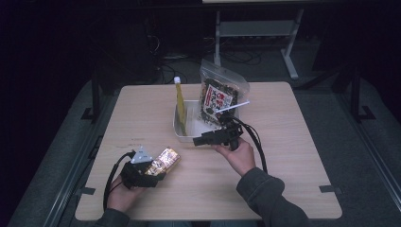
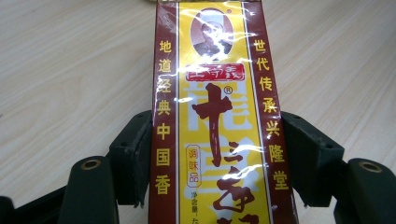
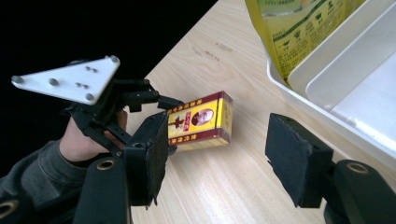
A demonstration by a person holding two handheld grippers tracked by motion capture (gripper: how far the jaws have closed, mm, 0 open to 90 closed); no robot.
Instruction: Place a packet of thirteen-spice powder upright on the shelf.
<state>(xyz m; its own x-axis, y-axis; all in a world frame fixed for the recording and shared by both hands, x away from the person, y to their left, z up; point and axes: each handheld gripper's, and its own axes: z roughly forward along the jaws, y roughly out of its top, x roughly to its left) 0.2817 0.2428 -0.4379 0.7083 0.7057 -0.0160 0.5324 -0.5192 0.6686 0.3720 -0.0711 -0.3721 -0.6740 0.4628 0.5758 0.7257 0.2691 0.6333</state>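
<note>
The left gripper (image 1: 150,171) clamps its jaws on the yellow-and-red box (image 2: 219,116), which lies on the table (image 1: 293,156) short of the white tray (image 1: 182,133). The right gripper (image 1: 201,140) hangs open and empty beside that tray, which already holds a yellow pouch (image 1: 180,101) and a snack bag (image 1: 218,97); lifting the box in seems left.

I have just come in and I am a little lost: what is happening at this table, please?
A person works at a wooden table with a claw in each hand. The left claw has its jaws on both sides of a yellow and red box that lies flat on the table. The right claw is open and holds nothing, beside a white tray. In the tray stand a snack bag and a tall yellow packet.
</note>
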